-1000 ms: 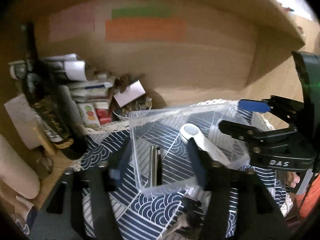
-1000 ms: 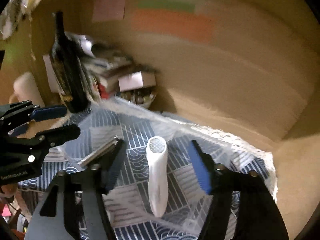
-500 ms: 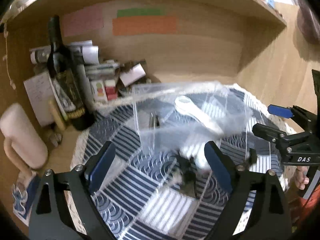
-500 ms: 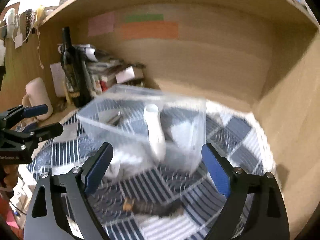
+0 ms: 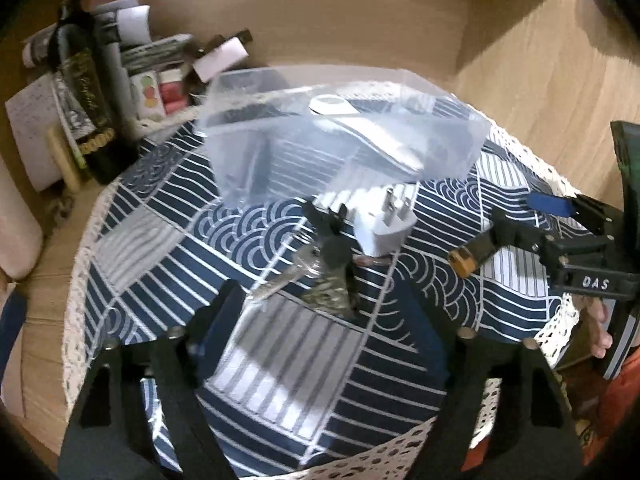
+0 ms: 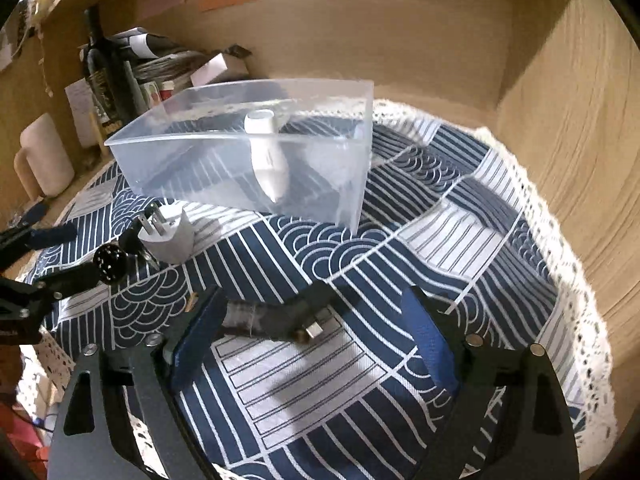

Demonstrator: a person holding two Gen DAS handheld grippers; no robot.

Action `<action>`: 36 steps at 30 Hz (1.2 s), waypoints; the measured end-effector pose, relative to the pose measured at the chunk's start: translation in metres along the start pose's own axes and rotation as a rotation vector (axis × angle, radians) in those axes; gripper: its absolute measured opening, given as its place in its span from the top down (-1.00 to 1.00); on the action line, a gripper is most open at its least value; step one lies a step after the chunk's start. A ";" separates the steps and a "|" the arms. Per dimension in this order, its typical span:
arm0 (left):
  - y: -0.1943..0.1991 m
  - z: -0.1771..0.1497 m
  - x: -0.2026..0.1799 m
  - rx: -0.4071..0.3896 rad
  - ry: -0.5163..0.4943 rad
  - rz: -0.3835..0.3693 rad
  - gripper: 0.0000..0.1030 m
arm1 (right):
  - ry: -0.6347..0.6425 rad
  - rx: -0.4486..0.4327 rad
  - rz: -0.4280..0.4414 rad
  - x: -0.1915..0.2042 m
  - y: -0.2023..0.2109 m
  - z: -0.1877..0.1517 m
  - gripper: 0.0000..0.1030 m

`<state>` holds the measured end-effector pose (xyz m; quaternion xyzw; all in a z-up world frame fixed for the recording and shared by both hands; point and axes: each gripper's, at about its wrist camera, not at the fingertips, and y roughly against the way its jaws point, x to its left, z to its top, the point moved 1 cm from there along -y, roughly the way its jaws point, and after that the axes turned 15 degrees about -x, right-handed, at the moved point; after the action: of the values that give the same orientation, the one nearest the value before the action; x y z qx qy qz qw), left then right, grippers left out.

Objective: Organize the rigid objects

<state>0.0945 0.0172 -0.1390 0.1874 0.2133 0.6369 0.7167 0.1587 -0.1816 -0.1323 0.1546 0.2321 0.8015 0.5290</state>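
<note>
A clear plastic bin stands on the blue patterned cloth. Inside it lie a white handheld device and a dark metal item. In front of the bin lie a white plug adapter, a black clip with keys and a dark USB-like item. My left gripper is open and empty above the cloth. My right gripper is open and empty over the dark USB-like item; it also shows in the left wrist view.
A dark wine bottle, stacked boxes and papers and a pale mug crowd the back left. Wooden shelf walls close the back and right. The cloth's lace edge runs along the right.
Both grippers have pulled back and up from the bin, which now stands farther away. The plug adapter, keys and USB-like item have come into view in front of it.
</note>
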 end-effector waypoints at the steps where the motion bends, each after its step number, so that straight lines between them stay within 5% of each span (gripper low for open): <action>1: -0.003 0.000 -0.002 0.006 -0.001 -0.005 -0.42 | -0.003 0.004 0.004 -0.001 0.000 -0.001 -0.51; 5: -0.013 -0.002 -0.009 0.026 -0.012 -0.003 -0.33 | -0.018 0.025 0.027 -0.002 -0.007 -0.004 -0.24; 10: -0.026 -0.007 -0.010 0.049 -0.010 0.022 0.07 | -0.053 0.038 0.049 -0.004 -0.015 -0.007 0.01; 12: -0.024 -0.008 -0.010 0.032 -0.012 0.032 0.31 | -0.071 0.041 0.069 -0.005 -0.015 -0.007 0.33; 19: -0.013 -0.009 -0.005 0.016 0.013 0.015 0.31 | -0.059 0.023 0.055 -0.003 -0.012 -0.008 0.40; 23: 0.000 -0.001 -0.002 -0.027 0.016 0.022 0.31 | -0.062 -0.007 0.059 -0.004 -0.004 0.001 0.79; 32: 0.024 0.030 0.006 -0.139 0.023 0.036 0.31 | -0.039 -0.033 0.022 -0.004 0.001 0.011 0.79; 34: 0.025 0.035 0.009 -0.152 0.029 0.040 0.31 | -0.049 -0.002 0.034 -0.004 -0.004 0.010 0.63; 36: 0.026 0.039 0.013 -0.162 0.041 0.041 0.31 | -0.060 0.006 0.043 -0.004 -0.007 0.009 0.22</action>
<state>0.0953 0.0329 -0.0931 0.1199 0.1719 0.6704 0.7118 0.1703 -0.1812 -0.1284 0.1851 0.2153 0.8069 0.5180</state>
